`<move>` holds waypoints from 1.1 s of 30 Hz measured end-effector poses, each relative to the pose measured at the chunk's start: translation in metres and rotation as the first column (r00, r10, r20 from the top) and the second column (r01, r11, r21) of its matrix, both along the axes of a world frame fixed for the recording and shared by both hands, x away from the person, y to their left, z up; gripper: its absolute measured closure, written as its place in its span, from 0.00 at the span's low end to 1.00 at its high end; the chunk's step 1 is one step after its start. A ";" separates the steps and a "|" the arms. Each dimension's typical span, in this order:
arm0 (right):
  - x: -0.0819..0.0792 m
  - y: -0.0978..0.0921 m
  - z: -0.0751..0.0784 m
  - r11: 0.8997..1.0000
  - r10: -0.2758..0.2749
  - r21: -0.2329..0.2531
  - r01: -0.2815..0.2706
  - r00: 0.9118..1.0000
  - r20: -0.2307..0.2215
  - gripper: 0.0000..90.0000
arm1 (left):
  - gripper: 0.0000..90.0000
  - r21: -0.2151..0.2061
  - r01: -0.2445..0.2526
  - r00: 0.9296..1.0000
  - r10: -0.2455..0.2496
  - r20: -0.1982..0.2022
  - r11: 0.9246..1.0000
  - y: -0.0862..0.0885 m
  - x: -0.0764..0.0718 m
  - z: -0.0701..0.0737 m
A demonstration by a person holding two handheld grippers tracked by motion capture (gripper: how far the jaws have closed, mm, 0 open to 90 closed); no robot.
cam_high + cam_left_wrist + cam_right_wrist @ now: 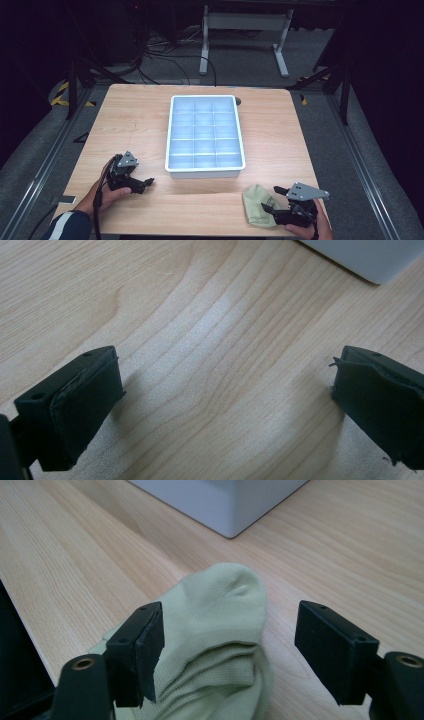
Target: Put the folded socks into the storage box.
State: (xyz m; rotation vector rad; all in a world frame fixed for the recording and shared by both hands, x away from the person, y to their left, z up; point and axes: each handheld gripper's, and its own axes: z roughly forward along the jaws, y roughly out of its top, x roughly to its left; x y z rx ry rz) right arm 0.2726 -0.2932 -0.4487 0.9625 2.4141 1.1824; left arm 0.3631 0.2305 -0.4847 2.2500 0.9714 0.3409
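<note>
A pale green folded sock (257, 205) lies on the wooden table near its front right. My right gripper (274, 198) is open, its jaws set on either side of the sock's near end. In the right gripper view the sock (220, 630) lies between the two black pads (150, 650), untouched by the right one. My left gripper (142, 183) rests open near the front left, pointing right over bare wood. In its own view, my left gripper (225, 405) has nothing between its jaws. A white divided tray (241, 130) sits mid-table with empty compartments.
The tray's corner shows in the left gripper view (370, 260) and in the right gripper view (225, 505). Bare wood lies left and right of the tray. Metal rails (45, 165) flank the table, and a white frame (245, 30) stands beyond it.
</note>
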 end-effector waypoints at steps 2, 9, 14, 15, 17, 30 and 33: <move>0.001 0.002 -0.003 1.000 0.007 -0.001 -0.007 1.000 -0.017 0.32 | 0.00 0.000 0.000 1.000 0.000 0.000 1.000 0.000 0.000 0.000; 0.007 0.017 -0.023 0.995 0.004 -0.098 -0.010 0.998 -0.061 0.28 | 0.00 0.000 0.000 1.000 0.000 0.000 1.000 0.000 0.000 0.000; 0.010 0.013 -0.029 0.998 -0.018 -0.067 0.012 0.995 -0.096 0.23 | 0.00 0.000 0.000 1.000 0.000 0.001 1.000 0.000 0.000 0.000; 0.009 0.013 -0.029 0.997 -0.022 -0.073 0.016 0.996 -0.091 0.22 | 0.00 0.002 0.002 1.000 -0.002 0.002 1.000 0.000 0.000 0.000; 0.009 0.013 -0.029 0.997 -0.026 -0.080 0.019 0.996 -0.086 0.22 | 0.00 0.001 0.000 1.000 0.000 0.001 1.000 0.000 0.000 0.000; 0.004 0.010 -0.030 0.991 0.136 -0.005 -0.137 0.987 -0.081 0.72 | 0.00 -0.001 0.000 1.000 0.000 0.000 1.000 0.000 0.000 0.000; 0.003 0.009 -0.030 0.990 0.144 0.008 -0.144 0.987 -0.078 0.75 | 0.00 0.000 0.000 1.000 0.000 0.001 1.000 0.000 0.000 0.000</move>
